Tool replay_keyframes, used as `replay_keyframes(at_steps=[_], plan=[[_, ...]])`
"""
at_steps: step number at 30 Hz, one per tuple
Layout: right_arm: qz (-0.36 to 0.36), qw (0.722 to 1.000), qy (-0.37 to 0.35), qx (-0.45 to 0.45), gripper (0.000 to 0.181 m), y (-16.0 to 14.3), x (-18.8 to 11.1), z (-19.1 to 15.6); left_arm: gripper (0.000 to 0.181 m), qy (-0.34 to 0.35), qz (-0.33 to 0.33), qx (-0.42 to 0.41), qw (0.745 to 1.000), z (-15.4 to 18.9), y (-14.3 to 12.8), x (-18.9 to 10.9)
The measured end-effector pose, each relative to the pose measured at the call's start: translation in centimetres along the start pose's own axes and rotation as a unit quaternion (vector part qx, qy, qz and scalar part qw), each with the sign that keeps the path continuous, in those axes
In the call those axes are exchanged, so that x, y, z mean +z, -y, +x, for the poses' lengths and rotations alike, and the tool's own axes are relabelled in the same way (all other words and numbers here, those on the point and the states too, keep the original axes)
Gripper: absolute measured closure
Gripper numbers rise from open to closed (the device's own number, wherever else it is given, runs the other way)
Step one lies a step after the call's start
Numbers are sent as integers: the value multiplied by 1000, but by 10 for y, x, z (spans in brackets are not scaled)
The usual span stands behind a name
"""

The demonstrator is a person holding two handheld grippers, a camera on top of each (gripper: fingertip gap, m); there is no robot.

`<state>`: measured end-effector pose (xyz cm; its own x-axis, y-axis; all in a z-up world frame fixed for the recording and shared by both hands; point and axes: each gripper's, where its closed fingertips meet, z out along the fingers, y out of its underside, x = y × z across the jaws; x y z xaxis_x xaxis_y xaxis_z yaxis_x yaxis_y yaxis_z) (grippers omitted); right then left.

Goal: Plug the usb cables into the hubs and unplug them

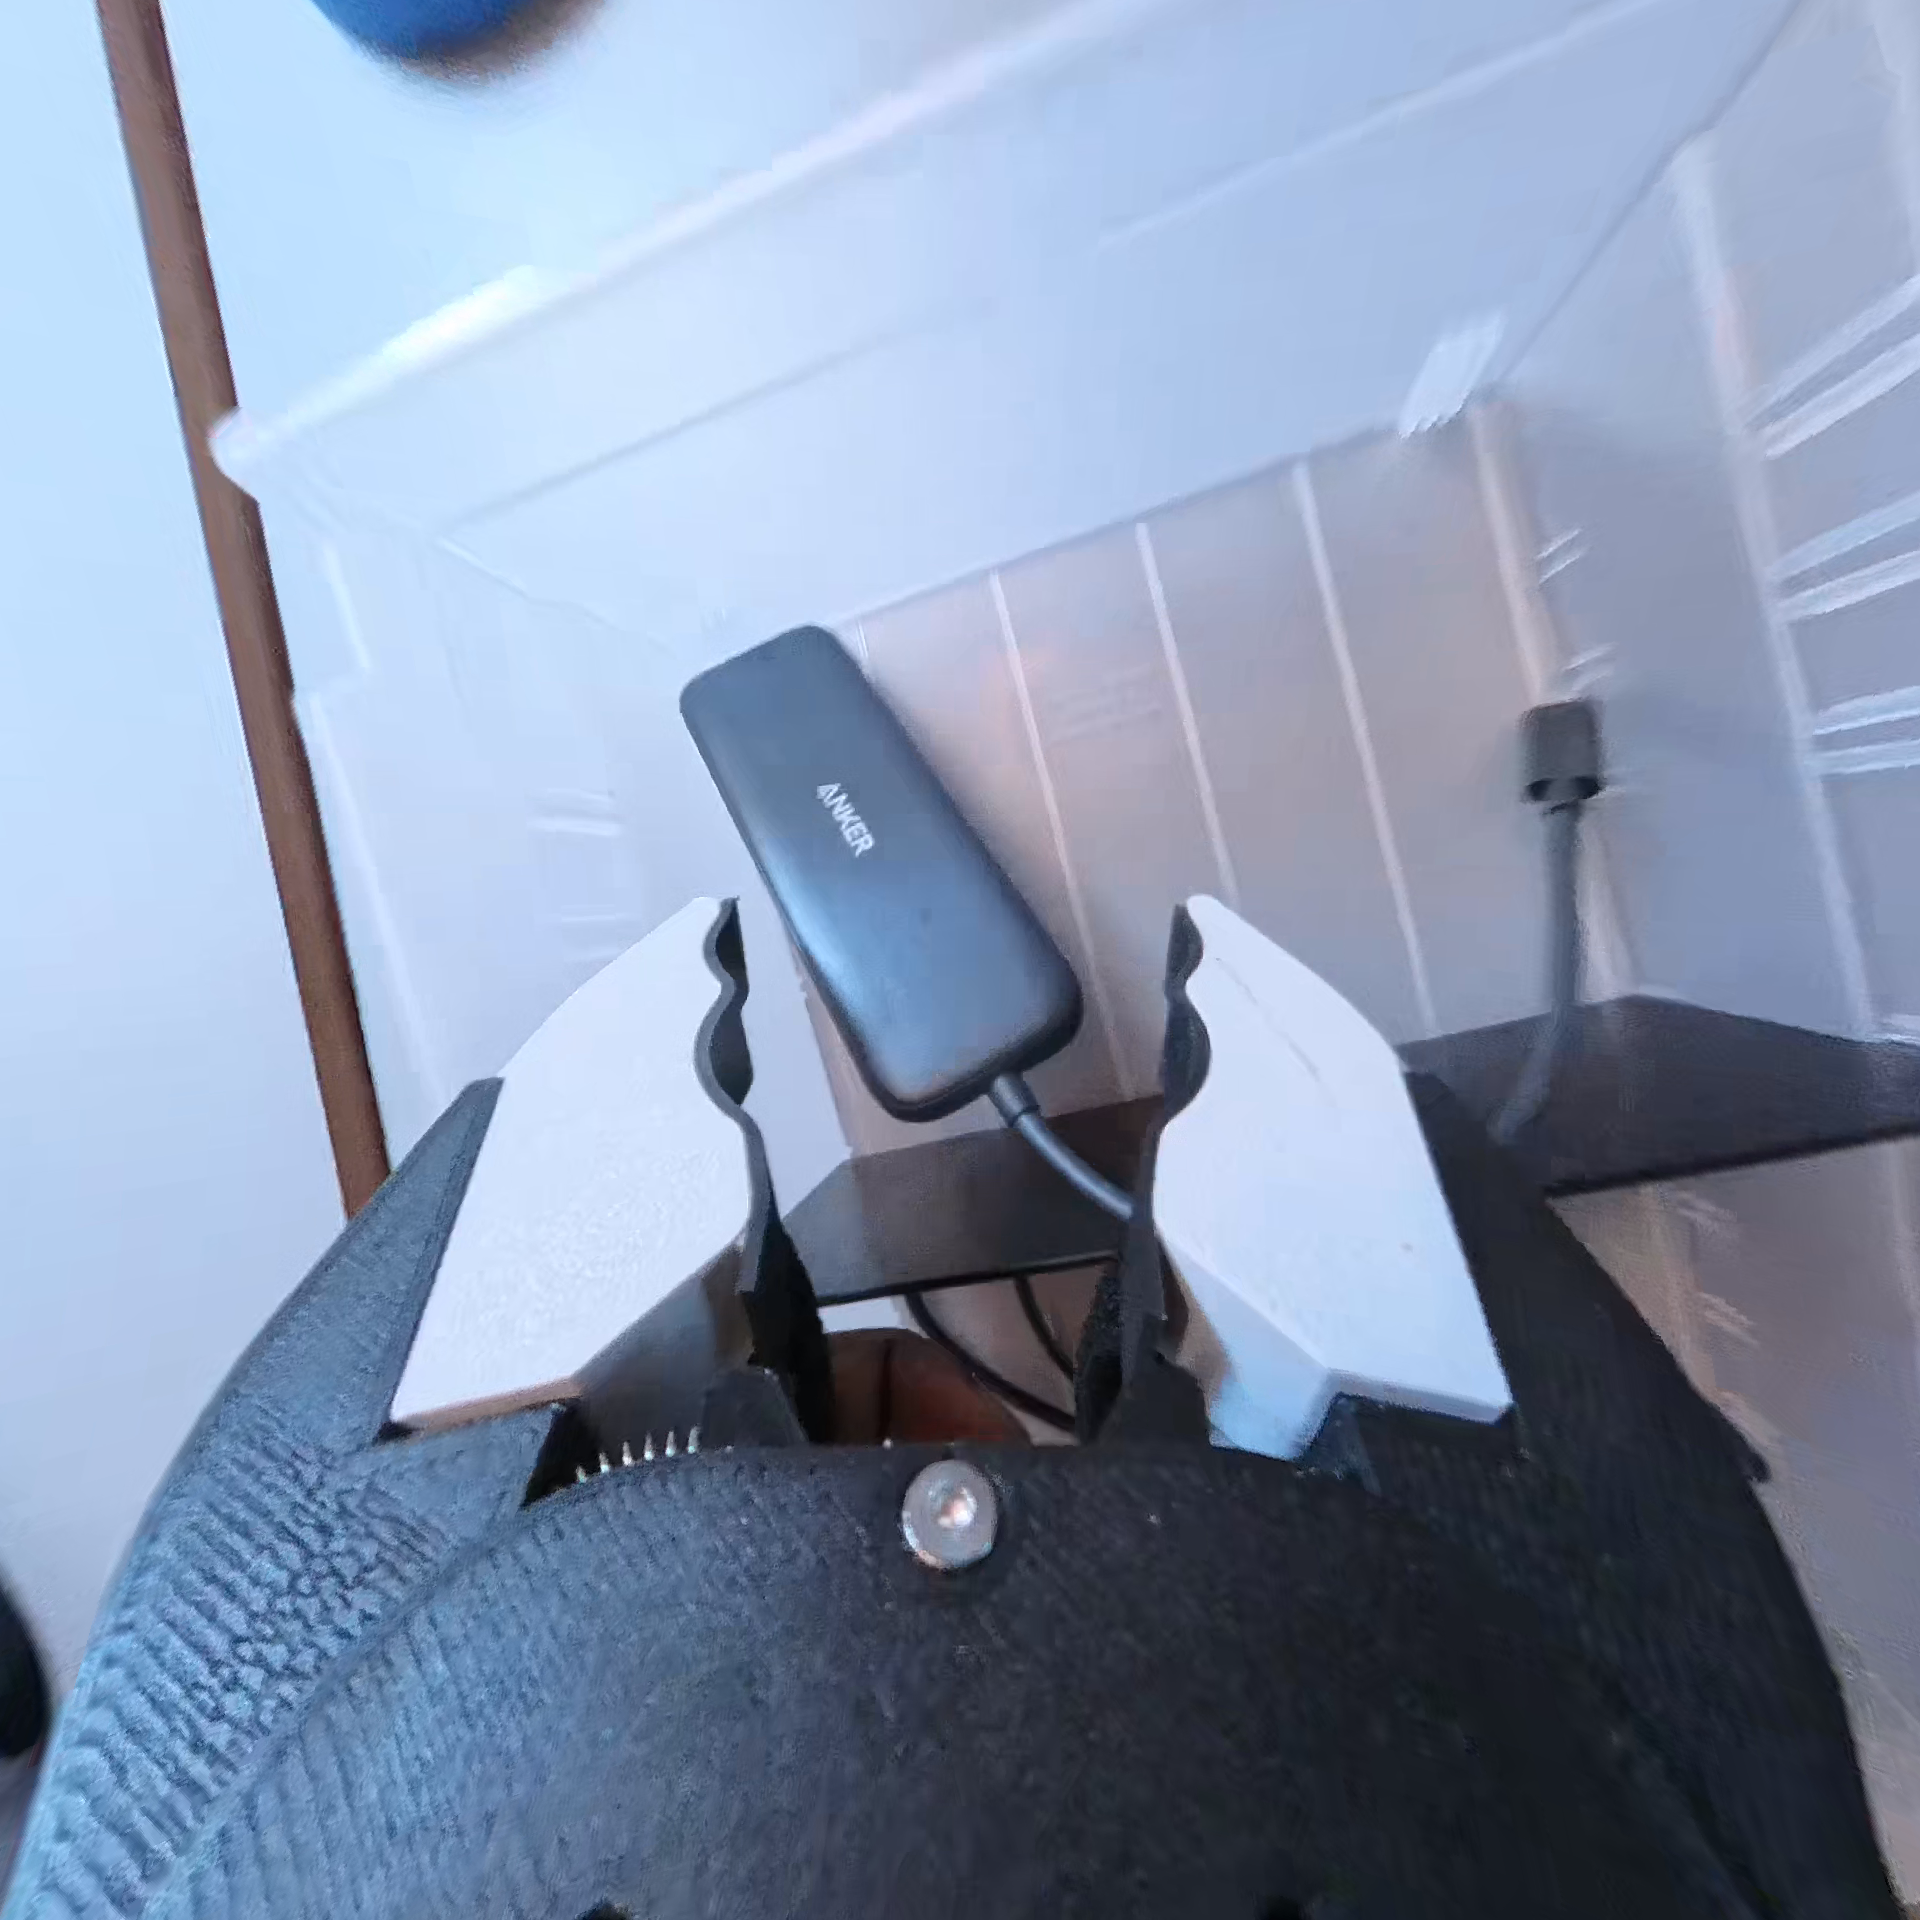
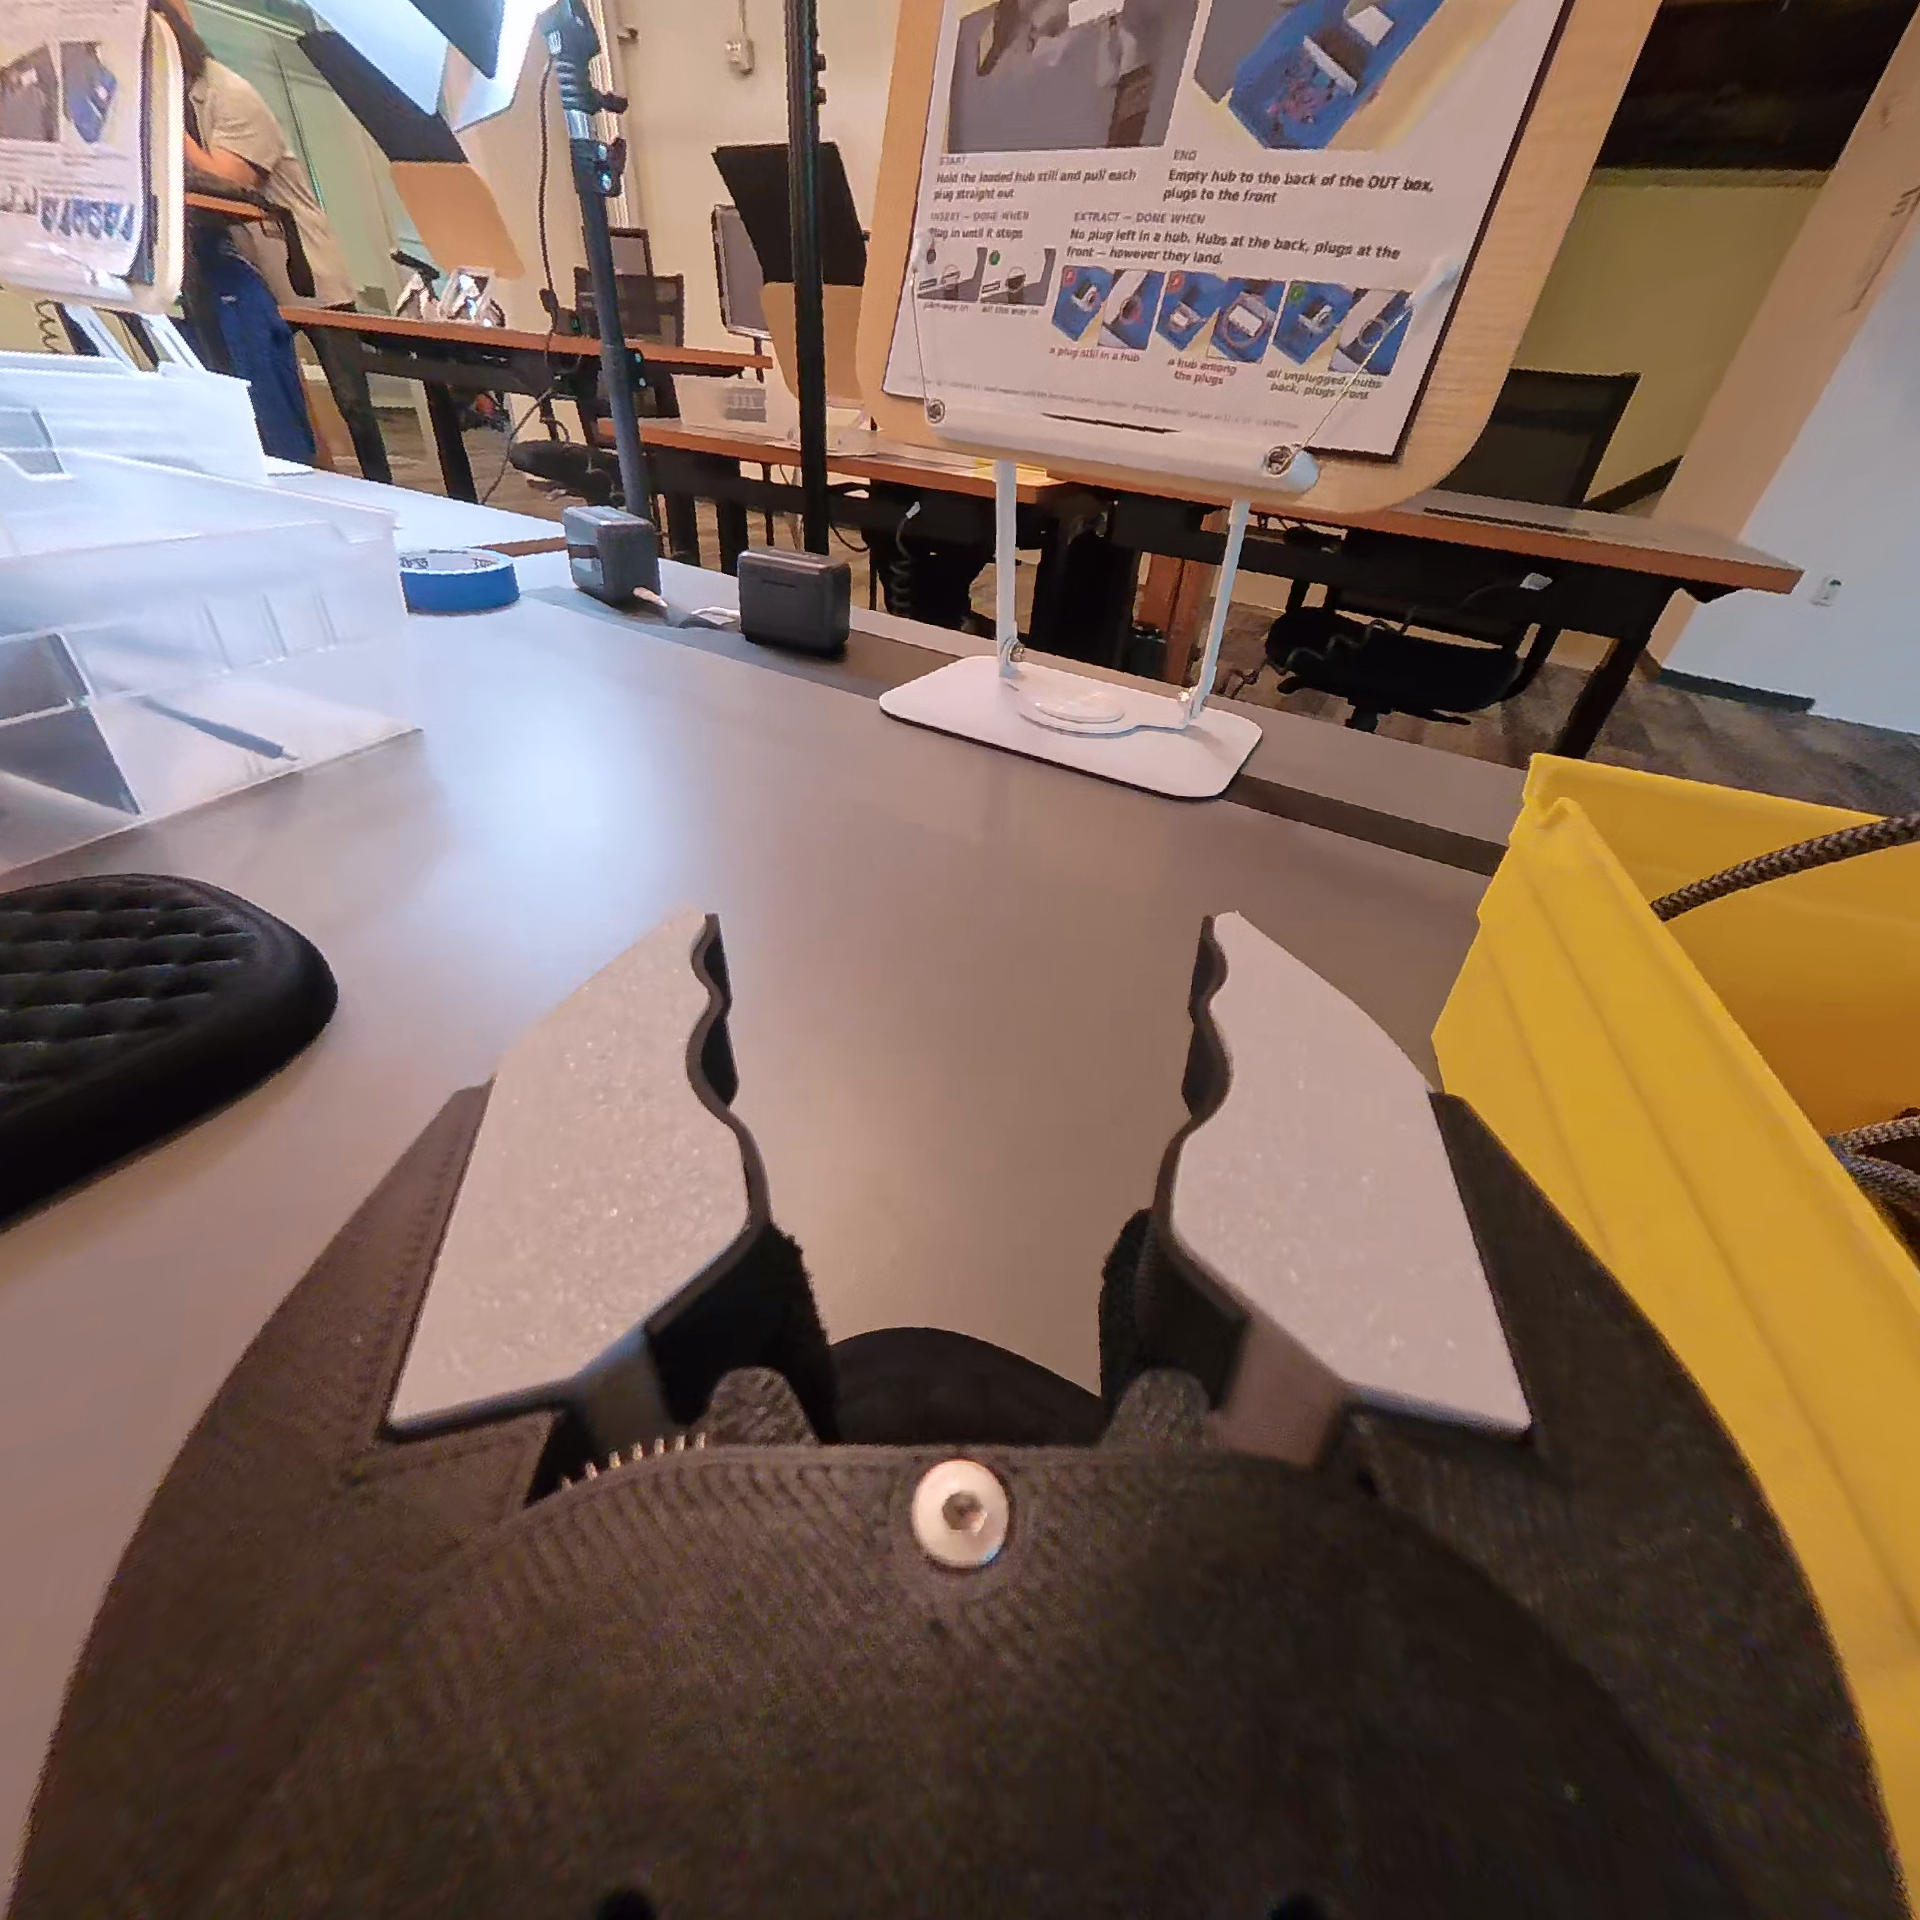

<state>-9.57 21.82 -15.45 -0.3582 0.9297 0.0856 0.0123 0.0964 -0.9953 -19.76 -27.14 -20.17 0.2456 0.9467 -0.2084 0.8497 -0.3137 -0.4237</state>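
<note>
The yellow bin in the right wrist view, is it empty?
No, the yellow bin has braided cables showing inside it, beside the open right hand-held gripper.

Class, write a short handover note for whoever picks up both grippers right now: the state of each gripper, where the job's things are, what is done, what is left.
Left gripper: open, empty, reaching into the clear plastic bin toward the black hub, which leans against the bin wall; not touching it. The hub's own cable trails down past the right finger. A grey plug stands farther right in the bin.
Right gripper: open, empty, over the grey table, beside the yellow bin holding a braided cable.
Done: nothing visibly plugged in.
Left: grasp hub, fetch cable, plug, then unplug.
</note>
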Motion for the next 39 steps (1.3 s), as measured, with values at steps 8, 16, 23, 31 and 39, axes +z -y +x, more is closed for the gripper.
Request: replay_keyframes(at_steps=[8,16,23,31,39], plan=[[12,1000,6,24,98,2,-2,3,127,20,-51,9,998,-7,-5,12],[15,999,11,35,100,3,-3,4,181,32,71,18,997,-6,19,-13],[13,1000,12,25,101,3,-2,1,132,3,-47,26,999,-7,-6,8],[12,1000,15,22,101,2,-2,0,132,-31,-125,32,991,-7,-11,15],[22,999,17,32,102,5,-4,2,162,36,-93,86,991,-13,-3,3]])
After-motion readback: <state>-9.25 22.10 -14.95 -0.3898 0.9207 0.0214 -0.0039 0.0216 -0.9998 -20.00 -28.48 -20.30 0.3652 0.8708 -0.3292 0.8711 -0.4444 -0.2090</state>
